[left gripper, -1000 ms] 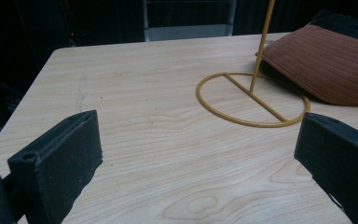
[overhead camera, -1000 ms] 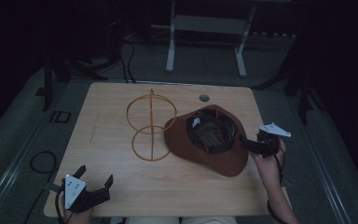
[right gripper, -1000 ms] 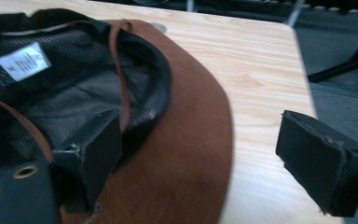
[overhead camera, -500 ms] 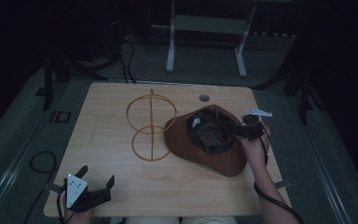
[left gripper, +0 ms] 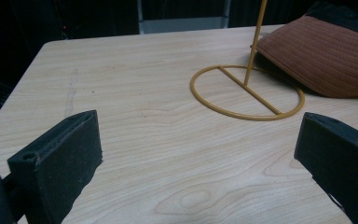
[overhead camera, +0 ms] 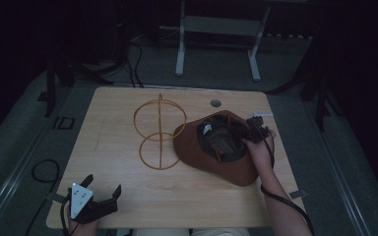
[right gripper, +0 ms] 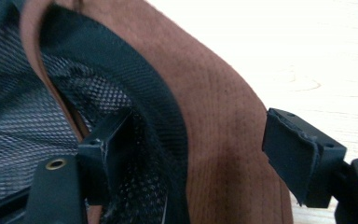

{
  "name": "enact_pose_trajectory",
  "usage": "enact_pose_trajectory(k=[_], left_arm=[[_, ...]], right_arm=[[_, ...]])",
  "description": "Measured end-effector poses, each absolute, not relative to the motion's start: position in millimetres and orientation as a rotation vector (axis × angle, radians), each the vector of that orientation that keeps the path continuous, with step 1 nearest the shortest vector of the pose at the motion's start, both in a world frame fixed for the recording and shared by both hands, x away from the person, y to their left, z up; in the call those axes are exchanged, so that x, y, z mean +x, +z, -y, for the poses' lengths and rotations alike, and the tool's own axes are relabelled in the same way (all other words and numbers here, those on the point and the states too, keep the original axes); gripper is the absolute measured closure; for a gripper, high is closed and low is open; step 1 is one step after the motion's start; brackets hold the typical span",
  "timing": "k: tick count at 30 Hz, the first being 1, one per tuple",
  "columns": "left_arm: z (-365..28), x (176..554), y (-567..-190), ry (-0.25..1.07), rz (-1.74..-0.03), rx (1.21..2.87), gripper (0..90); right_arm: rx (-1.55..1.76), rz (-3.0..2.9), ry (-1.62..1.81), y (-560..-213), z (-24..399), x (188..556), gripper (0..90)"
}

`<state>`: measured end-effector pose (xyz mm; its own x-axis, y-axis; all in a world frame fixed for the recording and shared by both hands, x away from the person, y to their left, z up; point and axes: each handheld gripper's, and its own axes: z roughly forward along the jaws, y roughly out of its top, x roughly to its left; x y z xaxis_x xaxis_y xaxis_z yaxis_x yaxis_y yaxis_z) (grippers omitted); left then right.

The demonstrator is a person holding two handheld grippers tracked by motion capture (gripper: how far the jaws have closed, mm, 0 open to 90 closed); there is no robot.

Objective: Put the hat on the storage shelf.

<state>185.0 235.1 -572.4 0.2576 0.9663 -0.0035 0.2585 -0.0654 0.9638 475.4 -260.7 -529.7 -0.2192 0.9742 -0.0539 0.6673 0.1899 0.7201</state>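
Observation:
A brown hat point(overhead camera: 197, 147) lies upside down on the right half of the wooden table point(overhead camera: 123, 103), its black mesh lining facing up. A yellow wire stand point(overhead camera: 160, 132) rises just left of it, the hat's brim against its base. My right gripper point(overhead camera: 253, 129) is at the hat's far right rim. Its jaws have just been closing and straddle the brim point(right gripper: 214, 140), one inside on the mesh, the other outside with a gap showing. My left gripper point(overhead camera: 102, 184) rests open at the front left corner, facing the stand point(left gripper: 249, 90) and hat point(left gripper: 321, 60), nothing between its jaws point(left gripper: 198, 140).
A round cable hole point(overhead camera: 215, 103) sits near the table's far edge. Behind the table stands a white metal frame point(overhead camera: 216, 44) on the dark floor. A cable loop point(overhead camera: 42, 172) lies on the floor at the left.
My right gripper has moved from the table's right edge in over the hat's rim, and its jaws now straddle the brim. The left gripper has stayed put.

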Motion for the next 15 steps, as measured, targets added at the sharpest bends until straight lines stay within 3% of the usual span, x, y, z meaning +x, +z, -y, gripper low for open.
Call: enact_pose_trajectory(k=[14,15], left_arm=[[-234,184,-572,0.897,-1.173,1.527,1.2],[-234,184,-572,0.898,-1.174,1.527,1.2]], right_arm=[[1.483,-1.966,0.652,-551,241,479,34.3],[1.456,-1.968,0.608,-554,238,478,38.0]])
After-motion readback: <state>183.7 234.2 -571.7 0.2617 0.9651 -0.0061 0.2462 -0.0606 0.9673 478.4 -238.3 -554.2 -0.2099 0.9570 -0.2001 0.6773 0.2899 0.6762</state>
